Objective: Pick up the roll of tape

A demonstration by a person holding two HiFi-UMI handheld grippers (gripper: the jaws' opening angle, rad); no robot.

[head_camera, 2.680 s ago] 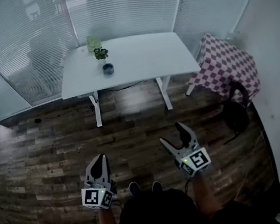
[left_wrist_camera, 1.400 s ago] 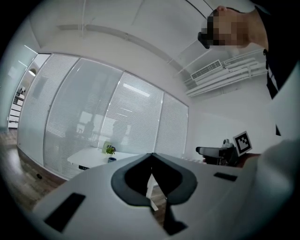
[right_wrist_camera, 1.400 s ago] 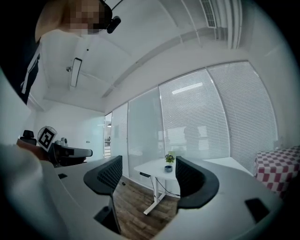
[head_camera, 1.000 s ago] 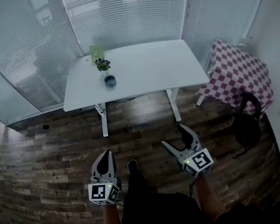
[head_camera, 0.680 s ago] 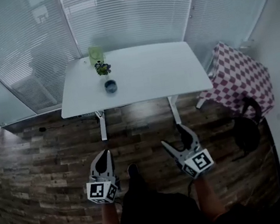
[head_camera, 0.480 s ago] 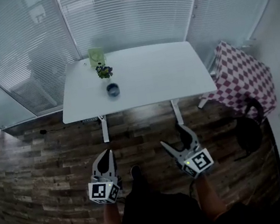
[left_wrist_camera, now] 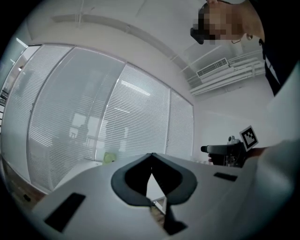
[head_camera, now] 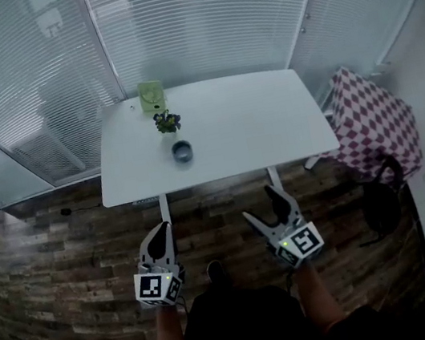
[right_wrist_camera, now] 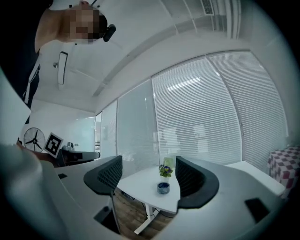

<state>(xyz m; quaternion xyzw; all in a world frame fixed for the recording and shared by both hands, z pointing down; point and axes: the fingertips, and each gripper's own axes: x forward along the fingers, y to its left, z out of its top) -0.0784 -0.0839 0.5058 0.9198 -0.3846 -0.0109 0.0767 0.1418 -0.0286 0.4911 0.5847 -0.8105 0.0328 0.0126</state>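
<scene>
Roll of tape (head_camera: 182, 151): lies flat on the white table (head_camera: 269, 122), left of centre, between the front edge and a small plant (head_camera: 165, 121).
Right gripper (head_camera: 261, 204): jaws spread wide and empty, aimed so the tape shows in the gap. I'd say it is readied for the grab.
Left gripper (head_camera: 159, 235): jaws pressed together on nothing, apparently spare.
Both: short of the front edge, over the wooden floor (head_camera: 66, 264).
Unclear: the tape's core is too small to make out, and the green object (head_camera: 151, 96) at the back edge is unidentifiable.

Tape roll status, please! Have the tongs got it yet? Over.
Left tongs shut, empty; right tongs open, empty. Tape roll on white table near small plant, untouched. Both tongs short of the table, over wood floor.
</scene>
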